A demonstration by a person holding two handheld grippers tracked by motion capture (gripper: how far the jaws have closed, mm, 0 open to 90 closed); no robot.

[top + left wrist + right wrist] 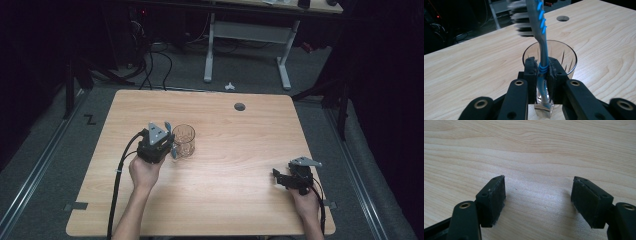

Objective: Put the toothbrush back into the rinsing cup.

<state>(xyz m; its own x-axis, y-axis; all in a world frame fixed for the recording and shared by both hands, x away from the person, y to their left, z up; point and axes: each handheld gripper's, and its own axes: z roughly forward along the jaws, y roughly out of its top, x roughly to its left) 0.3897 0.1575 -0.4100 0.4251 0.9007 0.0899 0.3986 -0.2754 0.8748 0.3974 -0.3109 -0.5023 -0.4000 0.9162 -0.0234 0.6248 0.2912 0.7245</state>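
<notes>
High view first: the left claw (169,141) sits at the left-middle of the light wooden table (235,200), right against a clear ribbed drinking glass (183,140). The right claw (278,179) rests low near the table's right edge, well apart from the glass.

Left gripper view: the left claw (542,71) is pressed together on the handle of a grey toothbrush with blue grips (541,37), bristle head up and tilted left, just in front of the glass (564,56).

Right gripper view: the right claw (537,201) stands spread wide over bare table (531,150), nothing between its pads.
</notes>
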